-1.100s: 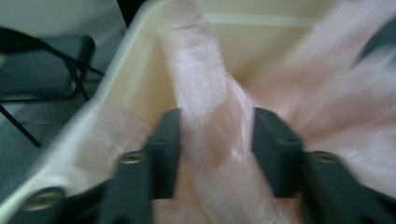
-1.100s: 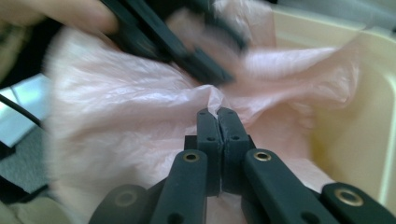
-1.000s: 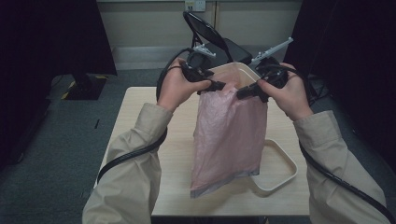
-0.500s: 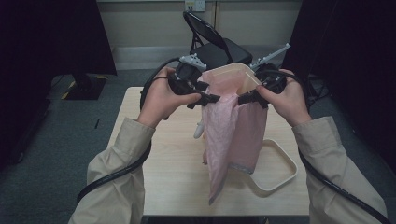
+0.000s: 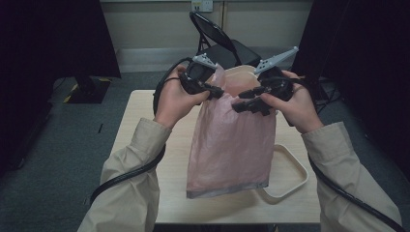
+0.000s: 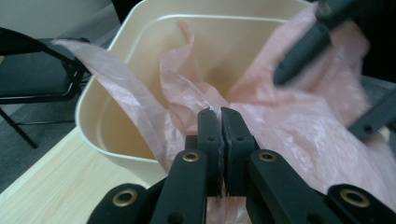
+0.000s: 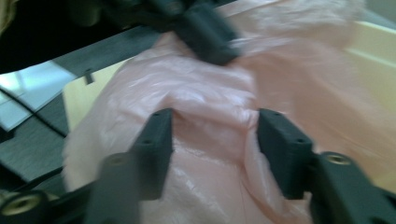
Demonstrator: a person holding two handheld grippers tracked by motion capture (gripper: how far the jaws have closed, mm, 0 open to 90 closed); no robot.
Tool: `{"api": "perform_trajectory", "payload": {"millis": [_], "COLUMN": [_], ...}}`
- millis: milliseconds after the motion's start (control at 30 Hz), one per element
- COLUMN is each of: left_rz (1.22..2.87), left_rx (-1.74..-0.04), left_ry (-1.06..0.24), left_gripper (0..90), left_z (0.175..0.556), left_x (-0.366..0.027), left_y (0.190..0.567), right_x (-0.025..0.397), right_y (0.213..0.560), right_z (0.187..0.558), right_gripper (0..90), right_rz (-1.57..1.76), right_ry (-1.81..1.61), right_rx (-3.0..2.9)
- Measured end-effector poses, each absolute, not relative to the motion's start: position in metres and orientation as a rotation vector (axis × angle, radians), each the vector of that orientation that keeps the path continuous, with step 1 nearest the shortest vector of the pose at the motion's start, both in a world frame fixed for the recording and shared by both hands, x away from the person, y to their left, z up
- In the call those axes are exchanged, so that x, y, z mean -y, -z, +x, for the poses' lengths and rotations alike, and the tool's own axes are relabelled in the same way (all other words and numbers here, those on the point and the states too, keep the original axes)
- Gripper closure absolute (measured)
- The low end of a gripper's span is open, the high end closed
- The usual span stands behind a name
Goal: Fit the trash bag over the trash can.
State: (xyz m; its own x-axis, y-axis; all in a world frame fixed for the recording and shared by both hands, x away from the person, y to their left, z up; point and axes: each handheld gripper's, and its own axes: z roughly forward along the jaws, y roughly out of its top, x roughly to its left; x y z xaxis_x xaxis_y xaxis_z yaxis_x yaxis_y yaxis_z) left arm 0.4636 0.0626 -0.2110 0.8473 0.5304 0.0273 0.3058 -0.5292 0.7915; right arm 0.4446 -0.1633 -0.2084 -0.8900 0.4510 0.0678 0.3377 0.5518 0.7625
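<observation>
A pink plastic bag (image 5: 229, 145) hangs in front of a cream bin (image 5: 241, 72), its bottom edge near the table. My left gripper (image 5: 220, 92) is shut on the bag's top edge, and in the left gripper view its jaws (image 6: 220, 114) pinch the thin film. My right gripper (image 5: 240, 100) stands open just right of it at the bag's mouth. In the right gripper view its jaws (image 7: 215, 121) straddle a fold of the bag (image 7: 196, 84) without closing on it. The bin's inside (image 6: 224, 46) holds part of the bag.
A cream ring-shaped lid (image 5: 290, 179) lies on the wooden table (image 5: 140, 125) at the right, partly behind the bag. A black folding chair (image 5: 217, 38) stands beyond the table. Dark curtains flank the room on both sides.
The bag, twisted narrow half a second ago, now hangs broad and flat. Both hands have drawn closer together at its top, and the right gripper's jaws now stand apart.
</observation>
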Motion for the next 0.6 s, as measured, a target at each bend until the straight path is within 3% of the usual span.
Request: {"api": "perform_trajectory", "payload": {"millis": [133, 200, 467, 533, 600], "left_rz": [2.171, 2.17, 2.181, 2.172, 2.149], "left_rx": [-0.611, -0.609, -0.606, -0.617, -0.609], "left_ry": [-0.316, -0.3, -0.274, -0.269, -0.297], "left_gripper": [87.1, 86.8, 82.7, 76.7, 63.2], "left_z": [0.471, 0.474, 0.48, 0.483, 0.484], "left_x": [-0.061, -0.06, -0.057, -0.058, -0.06], "left_y": [0.215, 0.217, 0.219, 0.219, 0.218], "right_x": [0.16, 0.16, 0.171, 0.171, 0.166], "right_y": [0.212, 0.213, 0.203, 0.207, 0.216], "right_z": [0.45, 0.452, 0.465, 0.475, 0.48], "right_gripper": [79.8, 88.0, 90.0, 90.0, 90.0], "right_rz": [0.675, 0.716, 0.827, 0.918, 0.977], "right_ry": [-1.275, -1.272, -1.37, -1.353, -1.262], "right_rx": [-2.719, -2.746, -2.65, -2.666, -2.702]}}
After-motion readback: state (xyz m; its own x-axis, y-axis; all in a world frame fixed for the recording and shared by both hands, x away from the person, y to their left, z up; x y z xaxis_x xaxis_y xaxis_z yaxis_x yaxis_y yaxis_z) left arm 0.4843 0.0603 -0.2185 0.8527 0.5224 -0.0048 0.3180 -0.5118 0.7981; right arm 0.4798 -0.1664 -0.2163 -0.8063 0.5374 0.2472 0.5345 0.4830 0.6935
